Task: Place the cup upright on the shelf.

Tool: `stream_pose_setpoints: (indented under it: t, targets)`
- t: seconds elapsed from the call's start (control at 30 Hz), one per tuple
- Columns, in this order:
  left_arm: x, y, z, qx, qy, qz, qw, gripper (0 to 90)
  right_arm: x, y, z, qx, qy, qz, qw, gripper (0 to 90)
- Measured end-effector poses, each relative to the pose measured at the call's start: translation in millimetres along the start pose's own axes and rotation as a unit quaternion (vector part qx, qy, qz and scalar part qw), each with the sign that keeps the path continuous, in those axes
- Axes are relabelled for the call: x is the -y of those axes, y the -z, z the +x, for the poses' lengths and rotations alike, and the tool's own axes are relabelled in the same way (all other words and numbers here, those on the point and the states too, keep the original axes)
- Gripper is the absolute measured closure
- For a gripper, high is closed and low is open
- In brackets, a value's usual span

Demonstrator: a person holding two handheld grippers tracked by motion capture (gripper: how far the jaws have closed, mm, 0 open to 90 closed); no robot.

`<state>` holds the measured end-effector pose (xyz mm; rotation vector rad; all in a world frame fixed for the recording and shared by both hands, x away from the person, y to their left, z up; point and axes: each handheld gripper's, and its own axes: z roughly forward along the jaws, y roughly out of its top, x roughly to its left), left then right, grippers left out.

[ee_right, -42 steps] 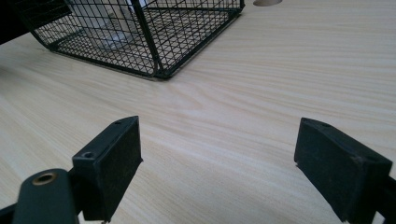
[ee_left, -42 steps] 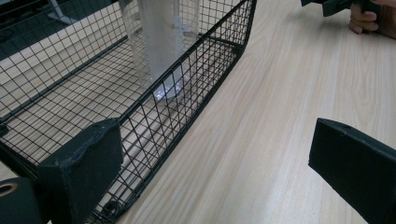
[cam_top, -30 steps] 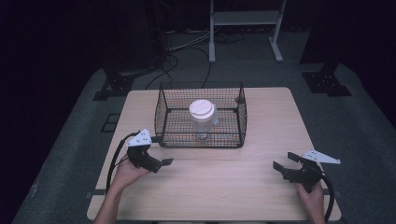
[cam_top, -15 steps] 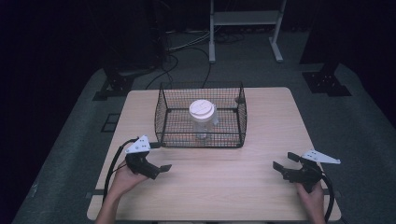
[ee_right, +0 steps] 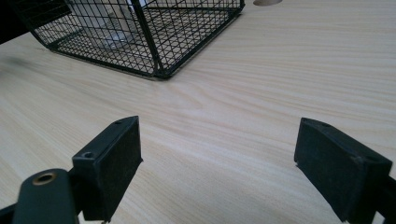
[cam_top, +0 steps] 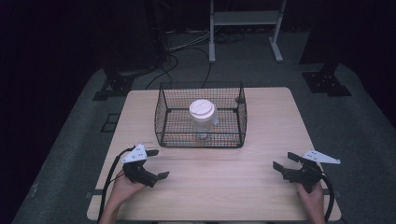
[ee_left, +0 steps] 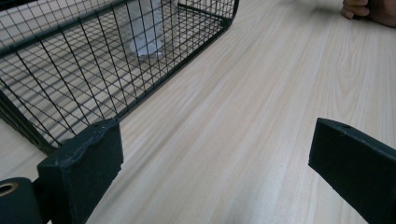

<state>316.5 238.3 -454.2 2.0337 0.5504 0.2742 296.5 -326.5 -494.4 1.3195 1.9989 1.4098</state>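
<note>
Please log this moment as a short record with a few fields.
surface: wooden table
container: black wire basket, far middle of the table
contents: white lidded cup standing upright inside the basket
left hand-held gripper: open, empty, near the basket's front left corner
right hand-held gripper: open, empty, near the table's right edge

A black wire basket (cam_top: pixel 201 136) sits open-topped on the far half of the light wooden bench (cam_top: pixel 233 186), its mesh walls upright. Inside it, near the middle, a white cup (cam_top: pixel 202 120) with a flat white lid stands upright on the basket's wire floor, apart from the walls.
</note>
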Motion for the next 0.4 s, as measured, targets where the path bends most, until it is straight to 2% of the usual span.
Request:
stream_pose_setpoints:
  t: [0.17,0.27,0.33,0.4]
  targets:
    - [8.6,2.4,-4.5,-0.004,0.012,-0.015,0.9998,2.1,0.0,-0.1,0.2,0.001,0.0,0.0,1.0,13.8]
    - [10.3,4.1,-8.7,-0.011,0.008,-0.013,0.9998,2.1,0.0,0.0,0.1,0.001,0.0,0.0,1.0,13.8]
    - [12.8,6.0,-11.0,-0.016,0.006,-0.021,0.9996,2.1,0.0,0.0,0.2,0.001,0.0,0.0,1.0,13.8]
    - [16.4,6.9,-11.6,-0.019,0.009,-0.021,0.9996,2.1,-0.1,0.0,0.2,0.001,0.001,0.0,1.0,13.8]
